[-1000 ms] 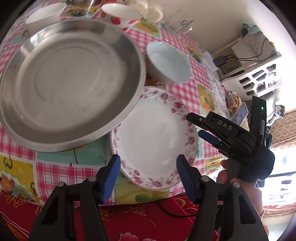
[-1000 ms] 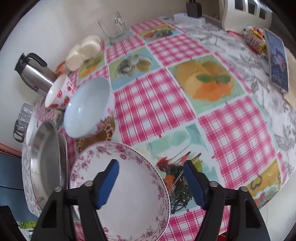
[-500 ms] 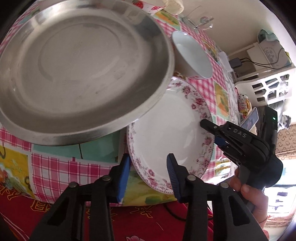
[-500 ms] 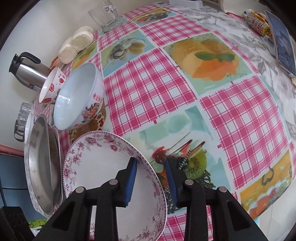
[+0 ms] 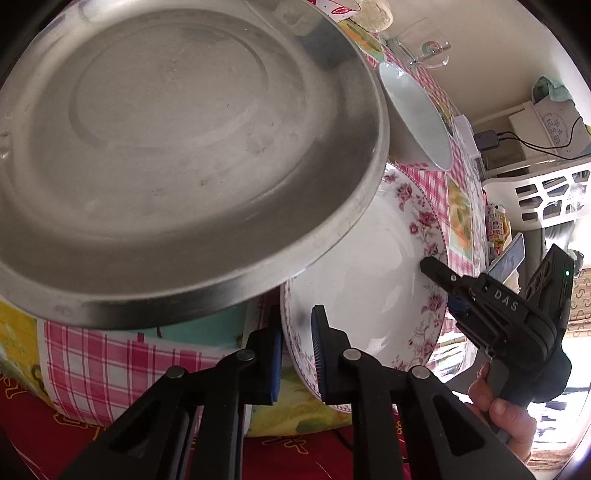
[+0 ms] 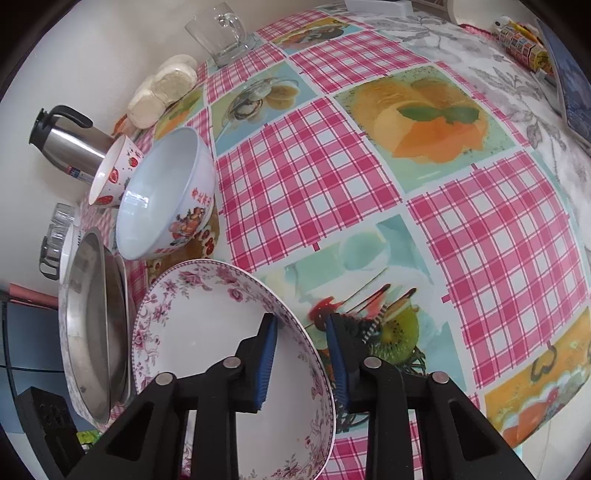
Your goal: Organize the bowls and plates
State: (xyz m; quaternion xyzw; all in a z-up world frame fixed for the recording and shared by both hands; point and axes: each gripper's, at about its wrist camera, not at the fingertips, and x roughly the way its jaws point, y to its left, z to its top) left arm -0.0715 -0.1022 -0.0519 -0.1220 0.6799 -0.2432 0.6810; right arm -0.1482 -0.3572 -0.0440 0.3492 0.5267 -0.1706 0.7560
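Note:
A white plate with a pink rose rim (image 5: 369, 258) (image 6: 207, 332) lies on the checked tablecloth, partly under the edge of a large steel plate (image 5: 177, 147) (image 6: 92, 332). My left gripper (image 5: 297, 354) is shut on the rose plate's near rim. My right gripper (image 6: 301, 358) is shut on the plate's opposite rim; it also shows in the left wrist view (image 5: 443, 291). A white bowl with a printed side (image 6: 166, 195) (image 5: 417, 114) stands just behind the plates, and a strawberry-print bowl (image 6: 114, 173) stands behind that.
A steel thermos jug (image 6: 70, 144), round buns (image 6: 162, 88) and a glass mug (image 6: 221, 33) stand along the wall. A glass (image 6: 55, 236) sits at the far left. A phone (image 6: 569, 74) and a candy roll (image 6: 521, 44) lie at the right.
Both grippers closed from wide open onto opposite rims of the rose plate. The left gripper moved in closer to the steel plate.

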